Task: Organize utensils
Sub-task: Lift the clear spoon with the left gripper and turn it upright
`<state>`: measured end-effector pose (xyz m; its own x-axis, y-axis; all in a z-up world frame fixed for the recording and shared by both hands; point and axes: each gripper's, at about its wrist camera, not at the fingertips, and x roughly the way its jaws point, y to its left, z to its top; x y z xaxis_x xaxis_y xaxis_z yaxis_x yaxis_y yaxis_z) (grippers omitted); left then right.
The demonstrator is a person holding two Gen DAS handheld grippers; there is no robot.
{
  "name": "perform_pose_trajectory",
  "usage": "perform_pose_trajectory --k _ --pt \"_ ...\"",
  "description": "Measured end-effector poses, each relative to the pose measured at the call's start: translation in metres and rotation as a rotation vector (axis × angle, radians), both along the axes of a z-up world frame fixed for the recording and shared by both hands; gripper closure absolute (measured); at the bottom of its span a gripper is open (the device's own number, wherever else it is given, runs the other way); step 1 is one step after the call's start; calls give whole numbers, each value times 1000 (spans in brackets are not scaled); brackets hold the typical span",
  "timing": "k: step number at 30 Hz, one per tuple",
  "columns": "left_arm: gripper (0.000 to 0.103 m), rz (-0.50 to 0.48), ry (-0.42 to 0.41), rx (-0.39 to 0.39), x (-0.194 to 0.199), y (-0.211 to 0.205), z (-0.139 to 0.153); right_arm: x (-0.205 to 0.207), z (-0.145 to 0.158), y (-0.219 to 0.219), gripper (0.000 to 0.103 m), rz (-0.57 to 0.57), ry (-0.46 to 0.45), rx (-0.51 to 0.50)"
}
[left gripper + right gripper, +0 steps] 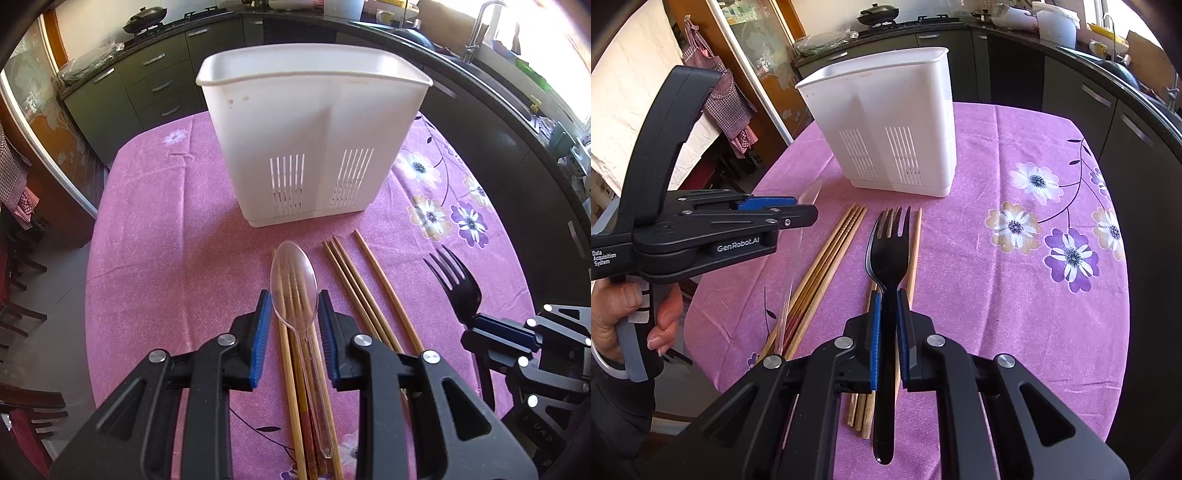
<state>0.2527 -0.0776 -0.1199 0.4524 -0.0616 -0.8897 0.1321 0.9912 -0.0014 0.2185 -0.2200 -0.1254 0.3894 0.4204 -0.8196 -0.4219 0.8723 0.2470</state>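
My left gripper (pixel 294 299) is shut on a clear plastic spoon (pixel 293 273), pads against the sides of its bowl, handle trailing back toward me. In the right wrist view the left gripper (pixel 798 208) is held by a hand at the left, and the spoon (pixel 792 280) hangs above the cloth. My right gripper (pixel 888 295) is shut on a black plastic fork (pixel 888 254), tines pointing away; the fork (pixel 458 284) also shows at the right of the left view. Several wooden chopsticks (pixel 365 291) (pixel 827 258) lie on the cloth below both grippers. A white two-compartment utensil holder (pixel 306 122) (pixel 886 122) stands upright behind them.
The table carries a pink cloth (pixel 159 221) with purple and white flowers, its edges close at left and right. Dark kitchen cabinets and a counter with a wok (pixel 144 18) and a sink tap (pixel 476 33) ring the table. Chairs stand at the left.
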Motion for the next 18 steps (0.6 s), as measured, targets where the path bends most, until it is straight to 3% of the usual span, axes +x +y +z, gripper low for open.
perform_pose_trajectory --k 13,15,18 --pt "78 -49 -76 -42 -31 4 28 -8 9 8 94 21 -21 -3" --pt "84 -54 -82 -49 -35 5 31 -8 10 8 94 21 -24 0" --pt "84 -58 -95 -57 -39 5 36 -9 12 8 94 23 -29 1"
